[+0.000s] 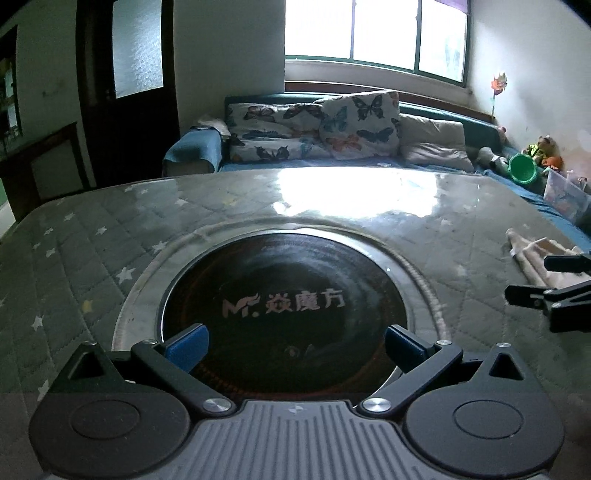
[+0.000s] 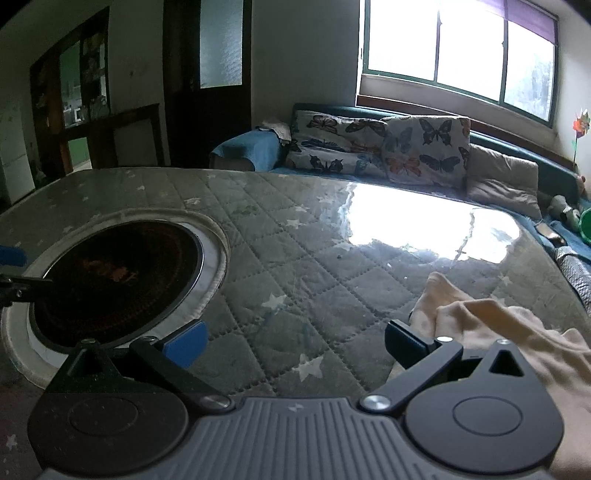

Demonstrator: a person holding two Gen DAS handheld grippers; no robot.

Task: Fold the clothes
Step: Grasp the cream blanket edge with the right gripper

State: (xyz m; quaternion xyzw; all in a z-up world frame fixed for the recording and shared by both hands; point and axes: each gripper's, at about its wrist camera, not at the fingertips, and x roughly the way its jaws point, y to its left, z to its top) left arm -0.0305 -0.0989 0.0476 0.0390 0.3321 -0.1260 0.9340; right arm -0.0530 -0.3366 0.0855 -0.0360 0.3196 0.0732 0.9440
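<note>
**Both tools spread wide over a quilted table, cream garment at the right edge**

The table [image 2: 280,236] is covered in grey-green quilted fabric stitched in diamonds and dotted with pale stars, under a glossy clear sheet that mirrors the window [image 1: 373,29] as a bright patch. Set into it is a round, dark, glassy cooktop [image 1: 284,314] with pinkish lettering, ringed by a pale, smooth collar.

The garment [image 2: 491,328] is soft, cream-coloured cloth, rumpled into loose folds. In the right wrist view it lies at about 4 o'clock, on the table's right edge; in the left wrist view it shows at 3 o'clock as a pale crumpled strip [image 1: 532,258].

The left tool [image 1: 295,345] hangs low above the near rim of the cooktop, pointing toward the sofa. Its blue-padded fingers [image 1: 188,345] stand far apart with nothing between them.

The right tool [image 2: 295,343] is angled over bare quilting, the cooktop at its 10 o'clock. Its jaws too are spread wide and grip nothing. The right finger sits just at the garment's near fold; whether it touches the cloth cannot be told. From the left wrist view, the right tool's black linkage shows at 3 o'clock, in front of the cloth.

Behind the table, at 12 o'clock, a sofa [image 1: 480,122] carries butterfly-print pillows [image 1: 354,125] and a plain pale cushion [image 1: 432,140].
</note>
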